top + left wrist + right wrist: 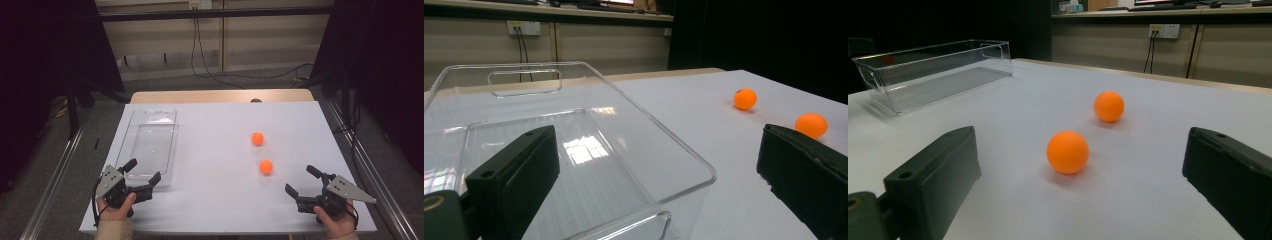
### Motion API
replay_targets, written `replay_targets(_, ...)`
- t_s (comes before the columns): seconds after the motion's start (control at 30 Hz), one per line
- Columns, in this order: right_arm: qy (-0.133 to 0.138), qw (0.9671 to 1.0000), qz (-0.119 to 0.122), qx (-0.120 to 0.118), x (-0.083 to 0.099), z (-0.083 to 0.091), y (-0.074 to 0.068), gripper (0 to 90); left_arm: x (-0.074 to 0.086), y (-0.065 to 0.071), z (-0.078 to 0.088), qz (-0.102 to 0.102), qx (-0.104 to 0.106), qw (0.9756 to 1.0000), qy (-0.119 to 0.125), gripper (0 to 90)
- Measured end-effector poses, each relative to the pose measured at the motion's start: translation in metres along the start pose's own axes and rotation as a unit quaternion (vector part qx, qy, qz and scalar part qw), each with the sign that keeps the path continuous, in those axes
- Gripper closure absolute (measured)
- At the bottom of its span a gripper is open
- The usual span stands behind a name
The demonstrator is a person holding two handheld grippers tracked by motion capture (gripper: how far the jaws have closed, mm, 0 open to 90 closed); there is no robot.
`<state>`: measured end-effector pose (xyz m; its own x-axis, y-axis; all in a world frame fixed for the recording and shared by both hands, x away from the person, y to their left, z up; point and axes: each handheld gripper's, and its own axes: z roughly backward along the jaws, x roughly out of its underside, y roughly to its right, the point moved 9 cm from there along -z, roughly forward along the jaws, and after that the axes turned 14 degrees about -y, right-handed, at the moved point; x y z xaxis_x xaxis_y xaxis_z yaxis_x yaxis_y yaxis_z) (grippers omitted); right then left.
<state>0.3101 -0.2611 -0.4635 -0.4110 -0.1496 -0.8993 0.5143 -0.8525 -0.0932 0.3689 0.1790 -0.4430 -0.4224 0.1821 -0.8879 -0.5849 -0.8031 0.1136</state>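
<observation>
Left gripper [142,172] is sitting with jaws spread and empty at the near end of the clear plastic tray [172,131], one jaw hanging over its inside. Looking stiff, smooth and light, the tray is probably best gripped by a thin wall. Farther right on the white worktop [215,200], two orange balls [266,167] are lying apart; they are likely very light, hard and prone to rolling, calling for a gentle pinch across the middle. Right gripper [300,181] is waiting spread wide, aimed at the nearer ball.
</observation>
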Motion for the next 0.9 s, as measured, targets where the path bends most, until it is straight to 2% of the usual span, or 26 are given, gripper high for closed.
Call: replay_targets(0.9, 0.0, 0.9999, 0.01, 0.001, -0.001, 0.0, -0.001, 2.1, -0.008, 0.011, -0.006, -0.006, 0.014, 0.9999, 0.0, 3.3)
